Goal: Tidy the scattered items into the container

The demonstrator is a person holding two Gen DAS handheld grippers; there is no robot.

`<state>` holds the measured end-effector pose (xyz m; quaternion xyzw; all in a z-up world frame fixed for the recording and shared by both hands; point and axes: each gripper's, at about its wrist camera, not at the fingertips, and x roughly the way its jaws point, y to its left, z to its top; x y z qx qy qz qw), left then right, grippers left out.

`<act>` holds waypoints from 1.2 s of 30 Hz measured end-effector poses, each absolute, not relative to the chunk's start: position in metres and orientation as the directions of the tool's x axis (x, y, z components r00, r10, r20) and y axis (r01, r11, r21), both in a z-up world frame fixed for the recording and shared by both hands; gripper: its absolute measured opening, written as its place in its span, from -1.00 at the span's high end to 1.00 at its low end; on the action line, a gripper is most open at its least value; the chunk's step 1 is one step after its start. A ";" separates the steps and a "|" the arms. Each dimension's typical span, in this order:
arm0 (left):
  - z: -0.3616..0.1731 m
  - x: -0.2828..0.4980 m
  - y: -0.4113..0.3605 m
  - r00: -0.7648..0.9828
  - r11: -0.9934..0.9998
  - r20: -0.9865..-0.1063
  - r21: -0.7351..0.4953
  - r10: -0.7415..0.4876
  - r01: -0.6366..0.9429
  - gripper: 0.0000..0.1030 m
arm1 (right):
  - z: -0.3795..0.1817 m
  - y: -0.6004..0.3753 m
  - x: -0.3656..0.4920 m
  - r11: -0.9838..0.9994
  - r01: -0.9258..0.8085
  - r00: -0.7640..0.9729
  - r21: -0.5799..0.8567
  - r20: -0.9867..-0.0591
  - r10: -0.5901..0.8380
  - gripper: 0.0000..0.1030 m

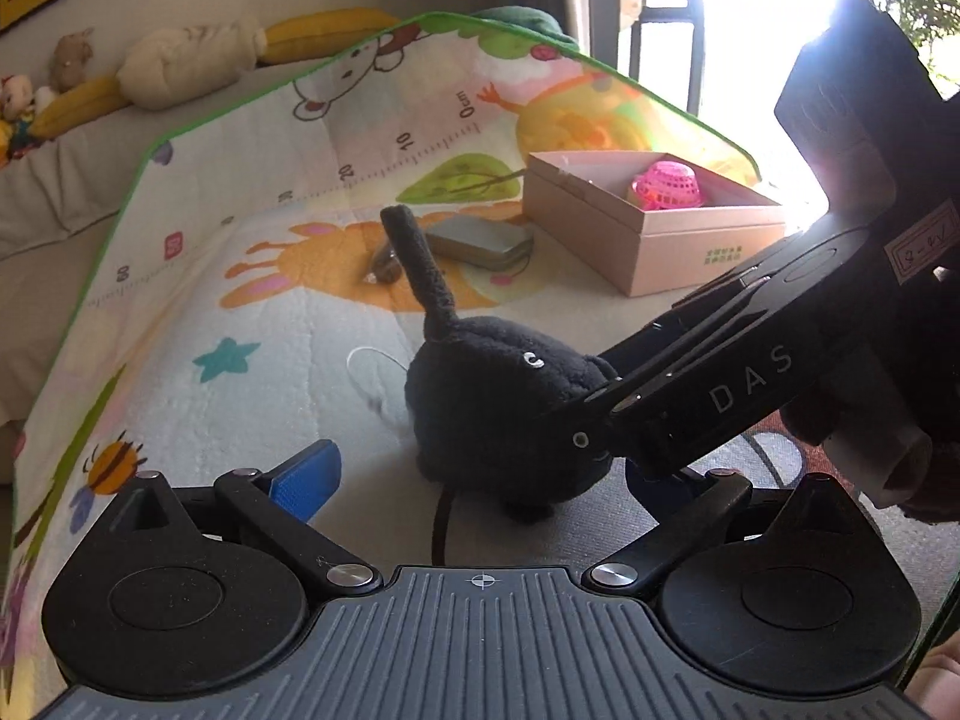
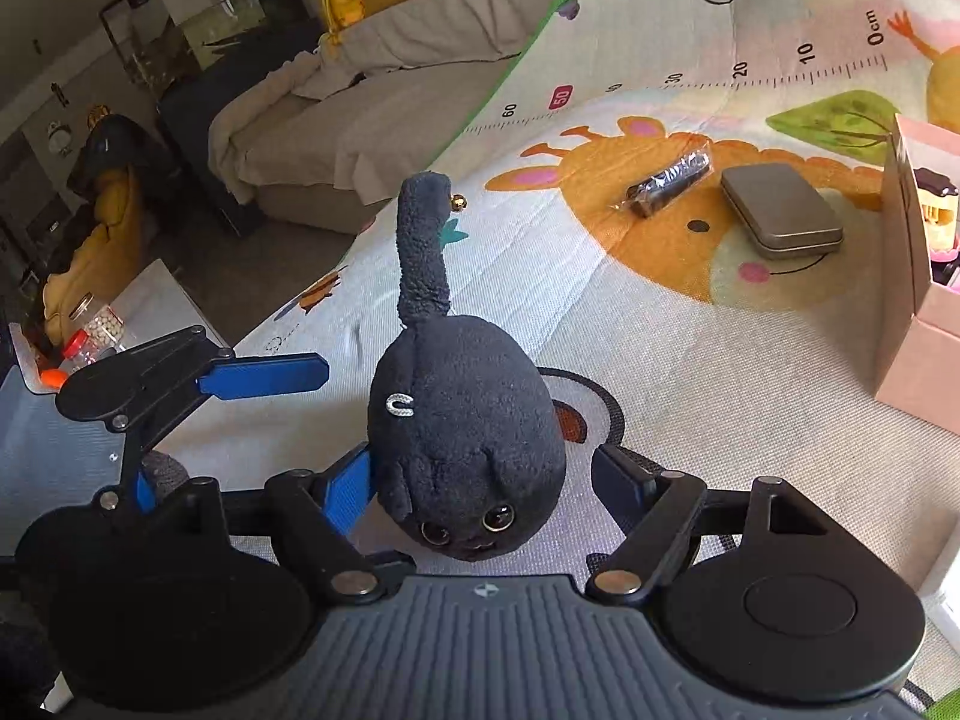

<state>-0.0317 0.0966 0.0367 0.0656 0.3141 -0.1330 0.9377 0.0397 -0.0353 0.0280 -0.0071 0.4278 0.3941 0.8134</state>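
Note:
A black plush cat (image 2: 462,450) with an upright tail stands on the play mat (image 2: 690,360), between the fingers of my right gripper (image 2: 480,489). The left blue pad (image 2: 348,492) touches its side, while a strip of mat shows between the plush and the other finger. In the left wrist view the plush (image 1: 498,408) sits just ahead of my open left gripper (image 1: 480,462), with the right gripper (image 1: 591,420) reaching in from the right. The pink box (image 1: 648,240) stands behind it and holds a pink ball (image 1: 666,186). A grey tin (image 1: 480,240) and a dark wrapped packet (image 1: 384,267) lie on the mat.
A sofa (image 1: 54,192) with soft toys runs along the mat's green edge at the back left. A low table with jars (image 2: 90,336) stands off the mat to the left. Bright glare comes from the doorway (image 1: 768,18) beyond the box.

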 end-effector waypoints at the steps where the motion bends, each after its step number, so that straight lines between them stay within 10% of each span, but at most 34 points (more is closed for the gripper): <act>1: 0.036 -0.032 0.093 0.765 0.949 -0.608 0.056 -0.213 0.309 -1.00 | 0.029 -0.037 0.040 0.691 -0.644 0.323 0.329 -0.702 0.634 -0.50; 27: 0.020 -0.010 0.054 0.778 0.919 -0.609 0.200 -0.156 0.340 -1.00 | 0.030 -0.089 0.041 0.761 -0.613 0.405 0.214 -0.742 0.535 -0.39; 36: 0.022 -0.006 0.052 0.776 0.971 -0.622 0.106 -0.103 0.213 -1.00 | 0.034 -0.176 0.004 0.914 -0.405 0.664 -0.001 -0.688 0.294 -0.71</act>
